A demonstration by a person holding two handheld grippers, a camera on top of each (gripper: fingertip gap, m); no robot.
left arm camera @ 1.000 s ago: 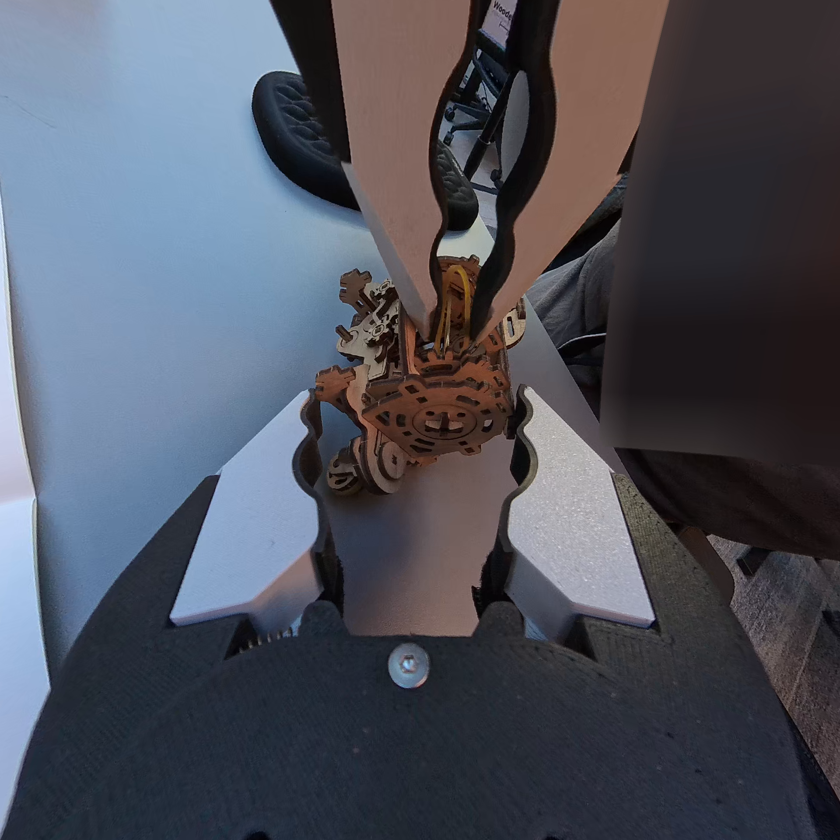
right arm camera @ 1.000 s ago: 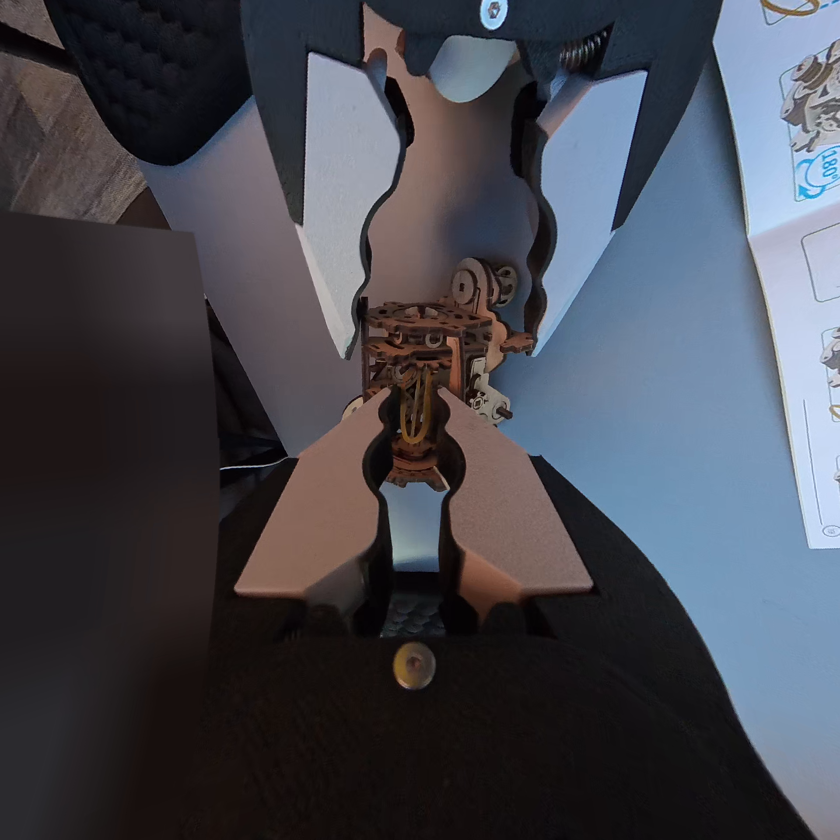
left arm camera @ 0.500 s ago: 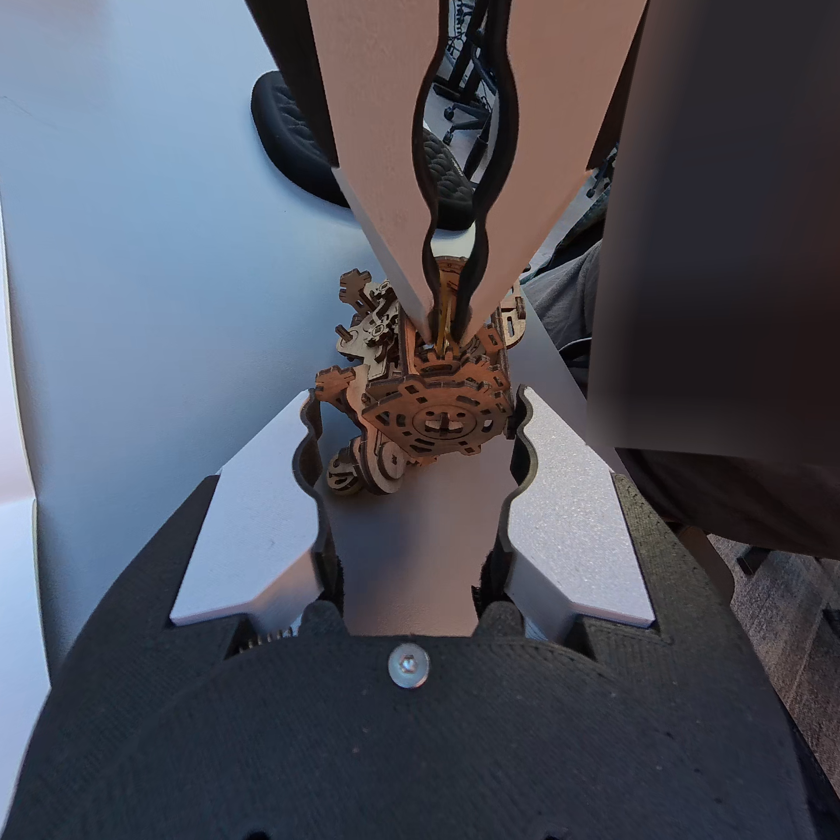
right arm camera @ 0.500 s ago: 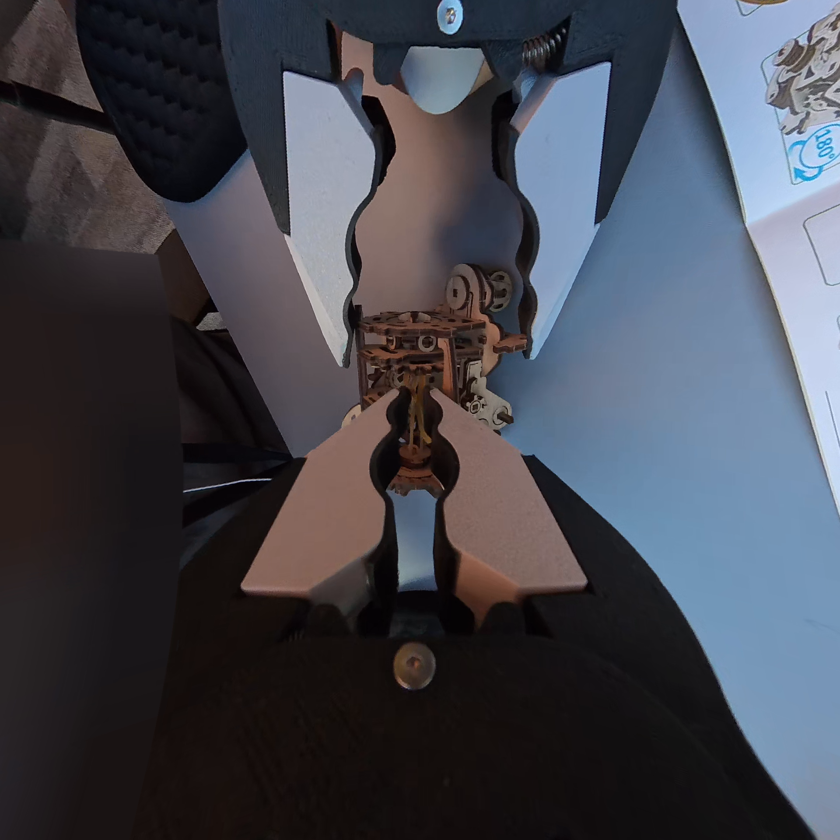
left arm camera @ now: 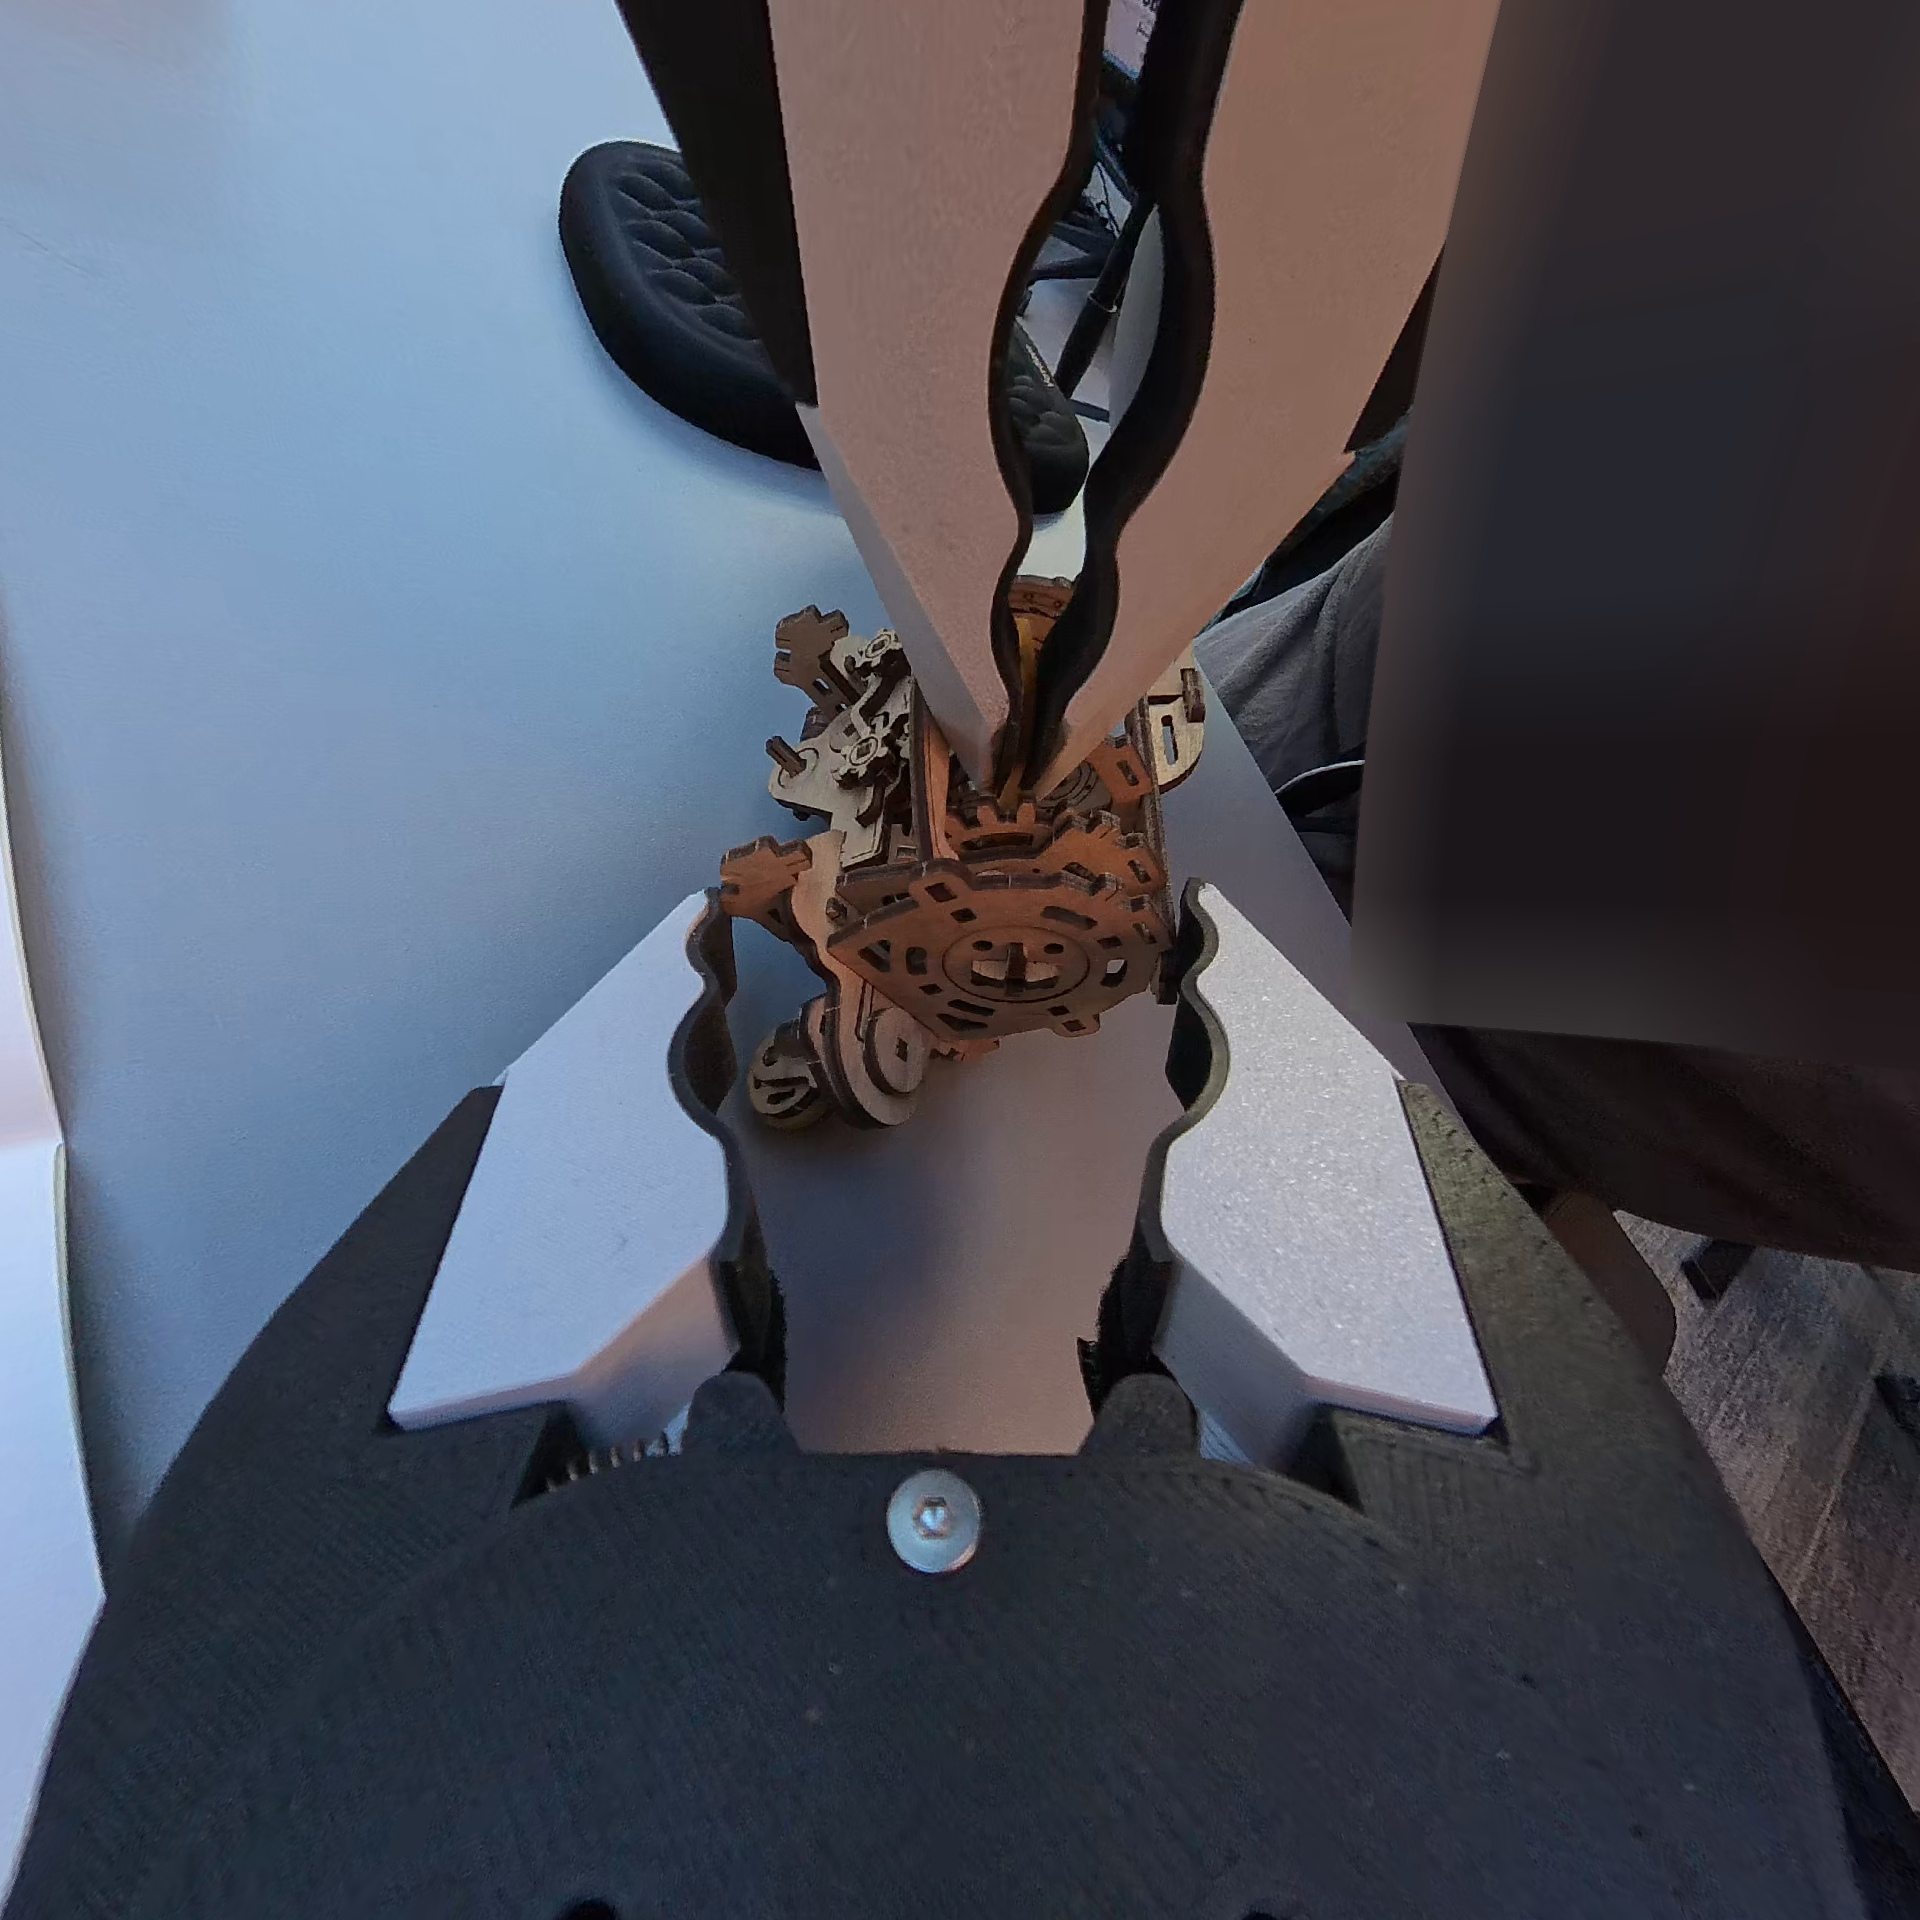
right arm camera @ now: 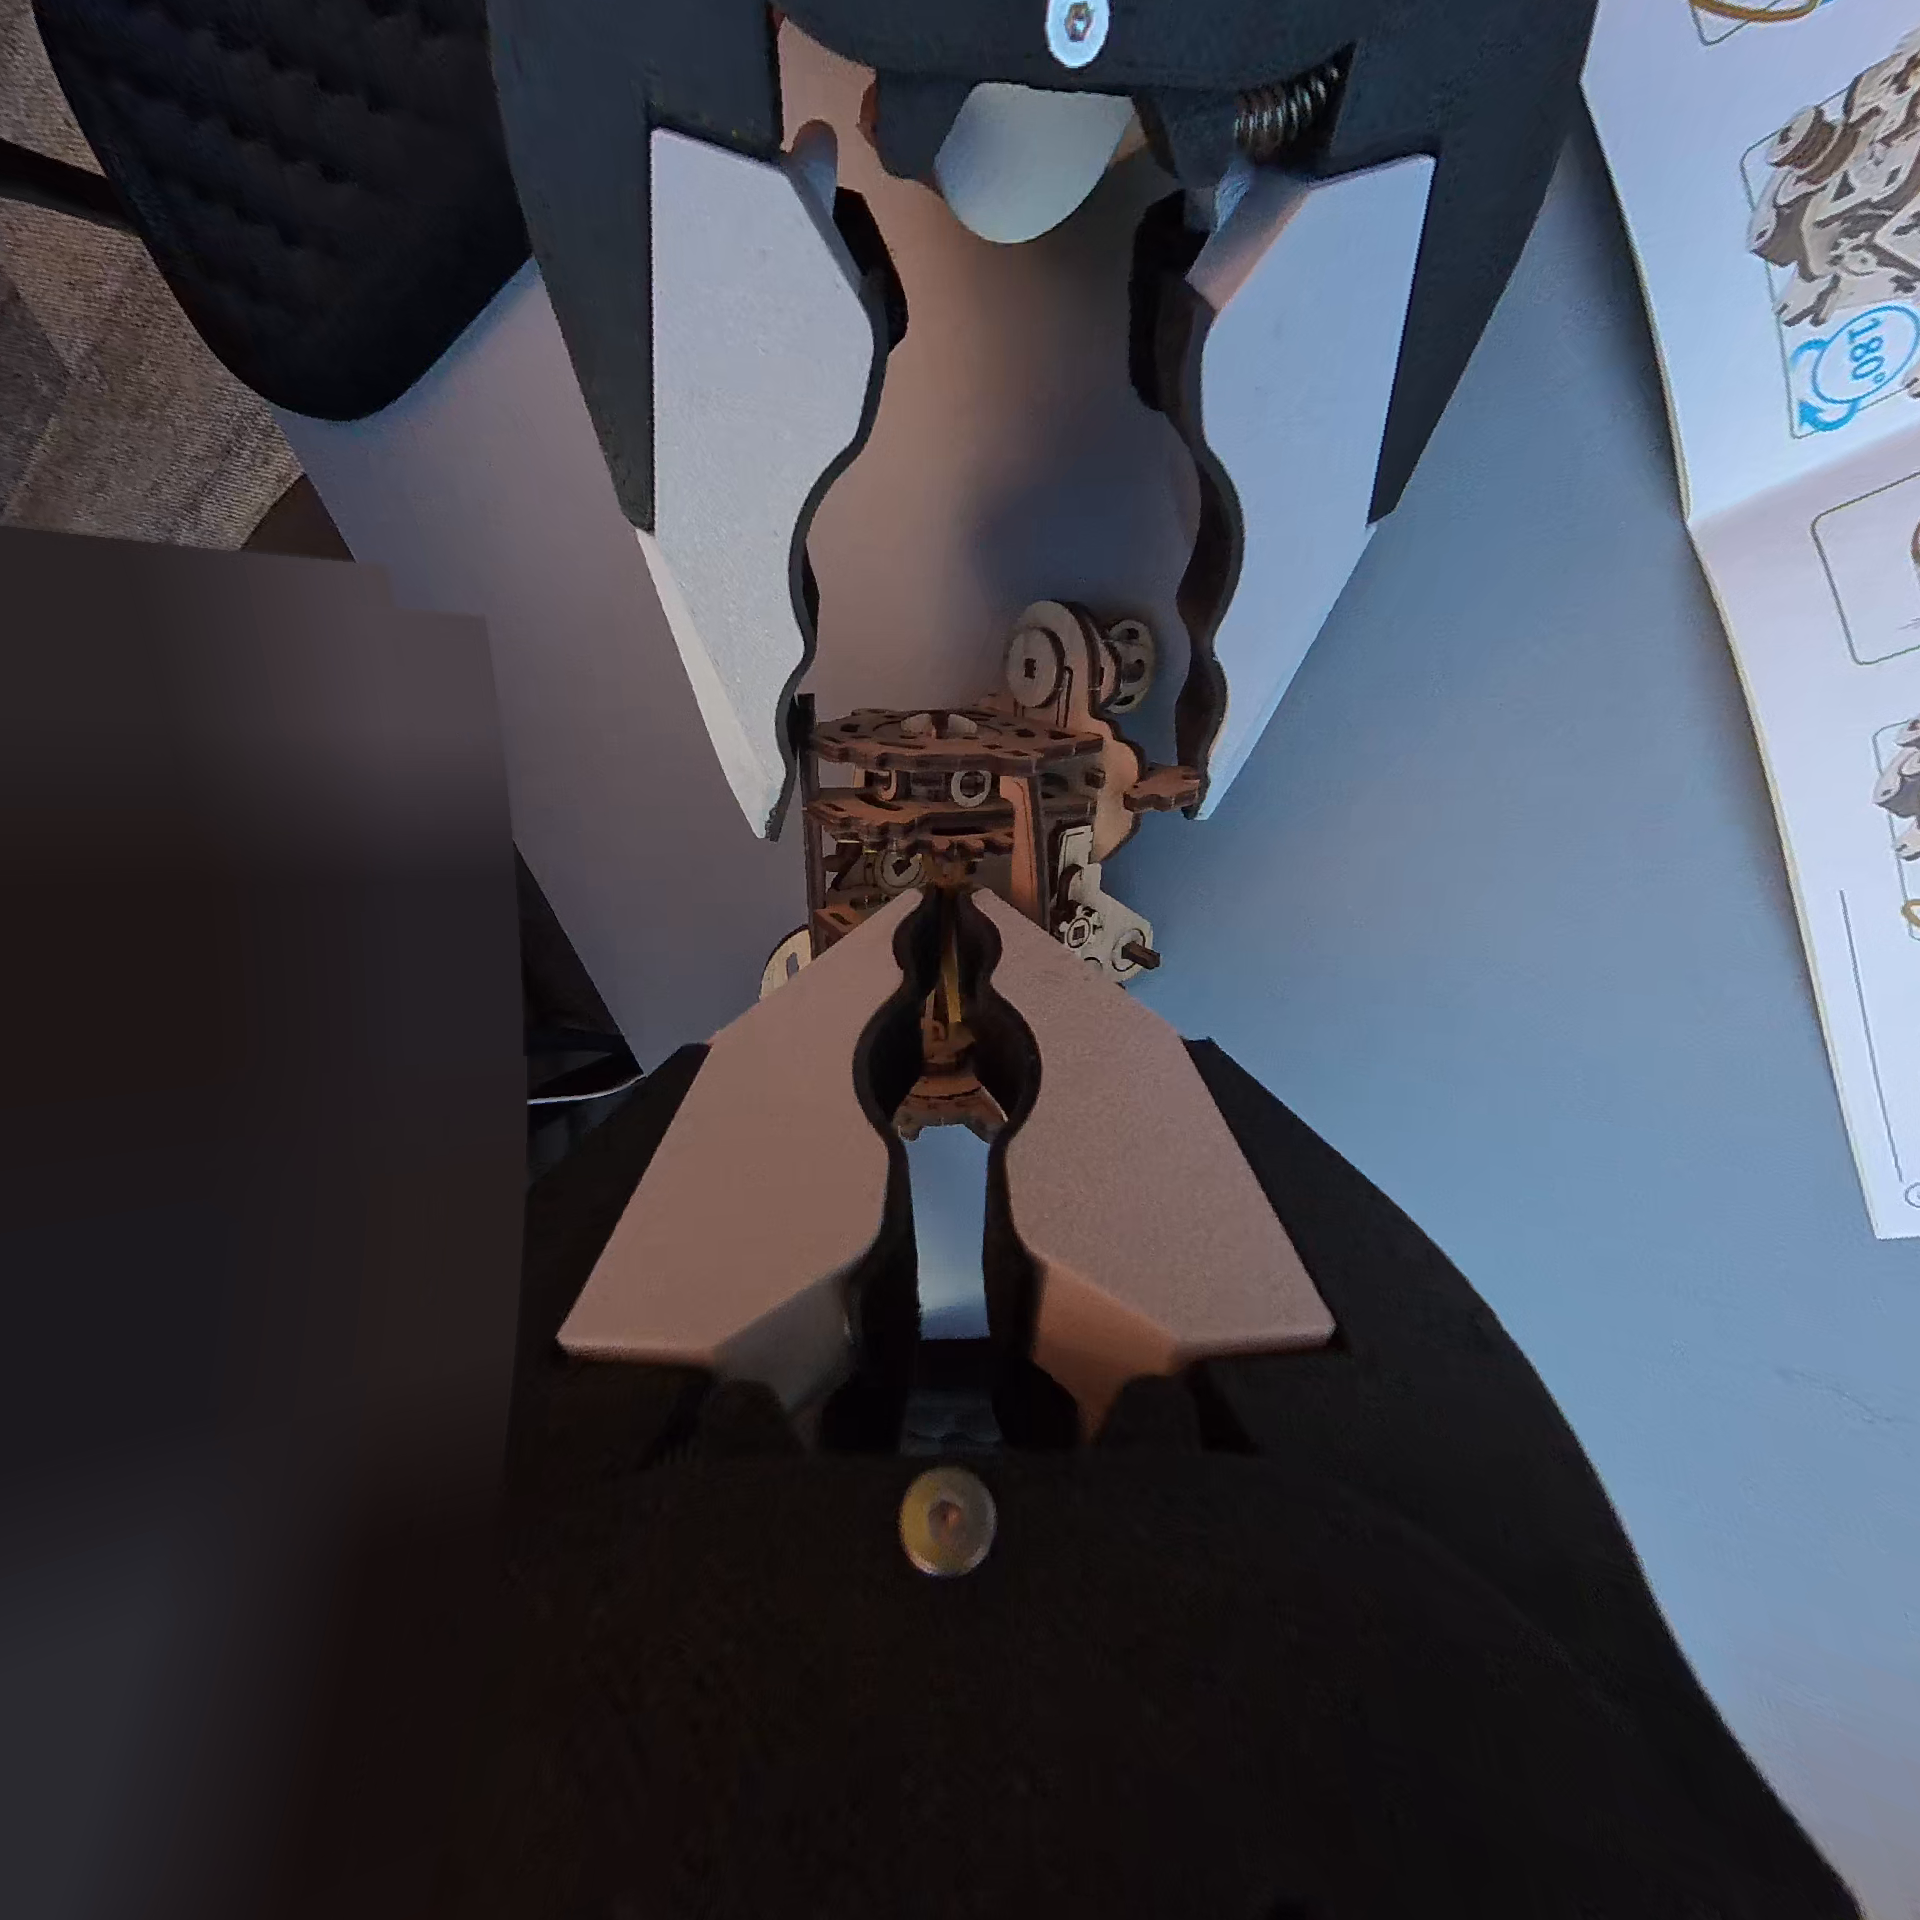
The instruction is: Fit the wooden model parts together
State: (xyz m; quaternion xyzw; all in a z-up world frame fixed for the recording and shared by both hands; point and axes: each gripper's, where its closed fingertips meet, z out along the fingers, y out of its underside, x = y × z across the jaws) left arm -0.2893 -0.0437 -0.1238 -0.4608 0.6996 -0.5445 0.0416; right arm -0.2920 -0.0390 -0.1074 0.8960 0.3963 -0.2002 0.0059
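Observation:
A brown laser-cut wooden model [left arm camera: 987, 935] with gears and small wheels stands on the pale table [left arm camera: 312, 623]. My left gripper [left arm camera: 951, 914] holds it, with one fingertip against each side of its top plate. The model also shows in the right wrist view [right arm camera: 935, 790], with the left gripper [right arm camera: 987, 816] clamped across it from the far side. My right gripper [right arm camera: 940, 899] comes down on the model from the opposite side. Its jaws are nearly together, pinching a yellow rubber band [right arm camera: 951, 987] that is looped into the model. In the left wrist view the right gripper [left arm camera: 1023, 753] sits on the model's top.
An open instruction booklet [right arm camera: 1818, 520] lies on the table to the right. A black cushioned chair seat [left arm camera: 665, 312] sits past the table's far edge. A person's grey clothing [left arm camera: 1299, 644] is close beside the table edge on the right.
My right gripper's jaws have closed, squeezing the rubber band loop flat between them. The left gripper and the model have stayed put.

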